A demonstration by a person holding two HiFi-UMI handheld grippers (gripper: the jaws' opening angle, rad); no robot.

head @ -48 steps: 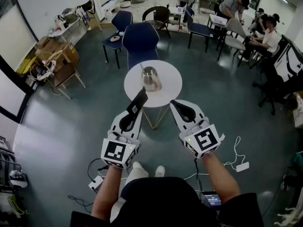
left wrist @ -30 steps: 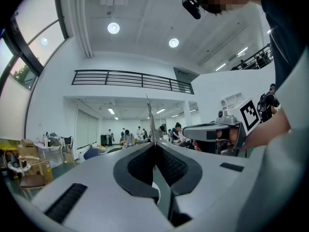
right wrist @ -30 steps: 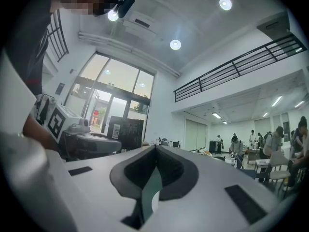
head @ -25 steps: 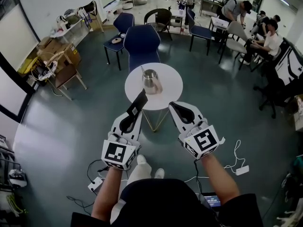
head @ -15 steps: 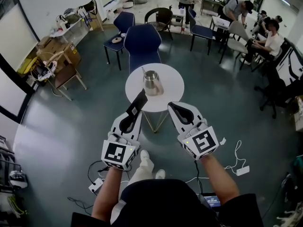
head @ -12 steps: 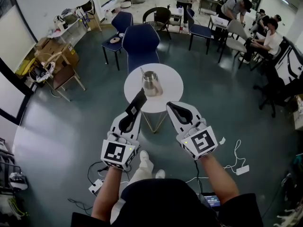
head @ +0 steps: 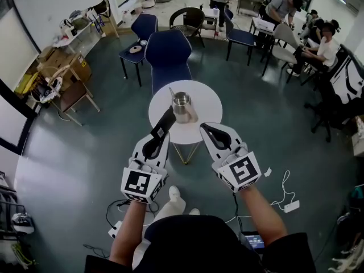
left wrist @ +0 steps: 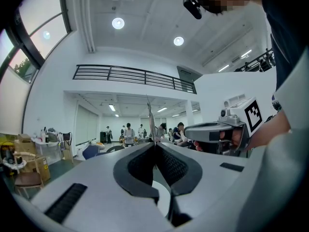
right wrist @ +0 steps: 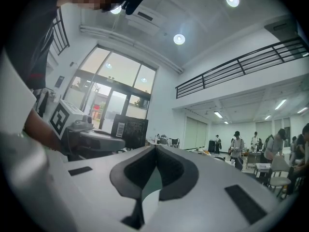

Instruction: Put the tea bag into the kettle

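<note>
Head view: left hand-held gripper (head: 160,139) had its jaws pressed together on the tea bag (head: 166,121), a dark flat sachet sticking up and fwd from the tips. Left gripper view confirmed: pads of that gripper (left wrist: 155,145) closed, w/ only the bag's thin edge (left wrist: 149,116) rising btwn them. Right hand-held gripper (head: 205,126) was fully closed w/ nothing in it; right gripper view (right wrist: 155,148) showed its pads meeting. Both were held about level, side by side but apart, over the floor just short of the round white counter (head: 211,102). Steel kettle (head: 181,104) stood upright near ctr of counter. Tea bag's top end overlapped the counter's near edge in head view, close to the kettle, not in it. Blue chair (head: 168,53) stood behind counter; people (head: 318,41) sat at desks in bkgd, upper right.
</note>
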